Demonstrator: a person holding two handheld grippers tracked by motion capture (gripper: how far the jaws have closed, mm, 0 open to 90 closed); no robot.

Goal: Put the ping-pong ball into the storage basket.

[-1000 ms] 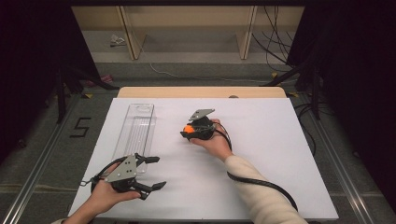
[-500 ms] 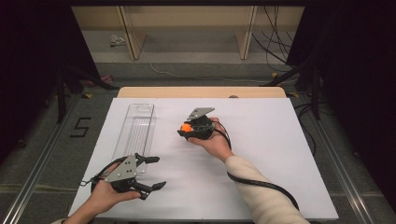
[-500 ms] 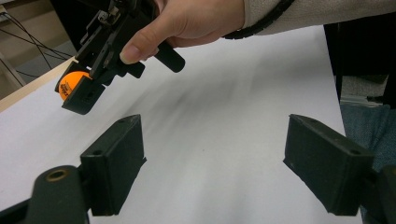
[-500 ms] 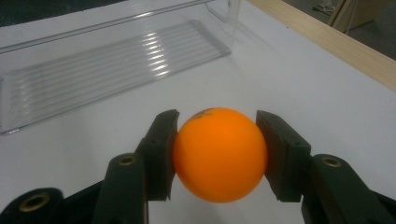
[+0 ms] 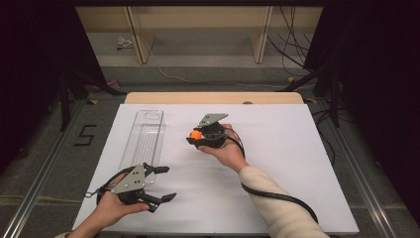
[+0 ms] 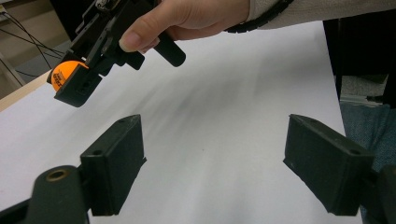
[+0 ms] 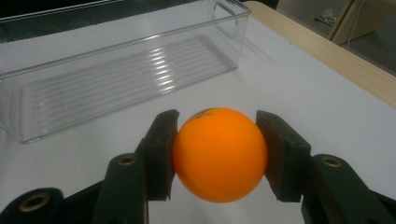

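Note:
An orange ball (image 7: 219, 154) sits squeezed between the two black pads of my right gripper (image 7: 218, 149), which is shut on it. From above, that gripper (image 5: 196, 137) hovers over the white table's middle, with the ball (image 5: 196, 134) at its left tip. It points toward a long clear plastic tray (image 5: 143, 136) lying at the left; the tray (image 7: 116, 70) holds nothing. My left gripper (image 5: 164, 183) rests low near the front left edge, jaws wide open with nothing between them (image 6: 219, 172). The left gripper view looks up at the ball (image 6: 64, 73) in the other gripper.
A white sheet (image 5: 277, 163) covers the table, with a wooden strip (image 5: 213, 97) along its far edge. Cables and shelf legs stand on the floor beyond. A black cable (image 5: 277, 196) trails from the right gripper along the sleeve.
The right gripper with the ball has drifted slightly left, toward the tray. The left gripper has stayed put.

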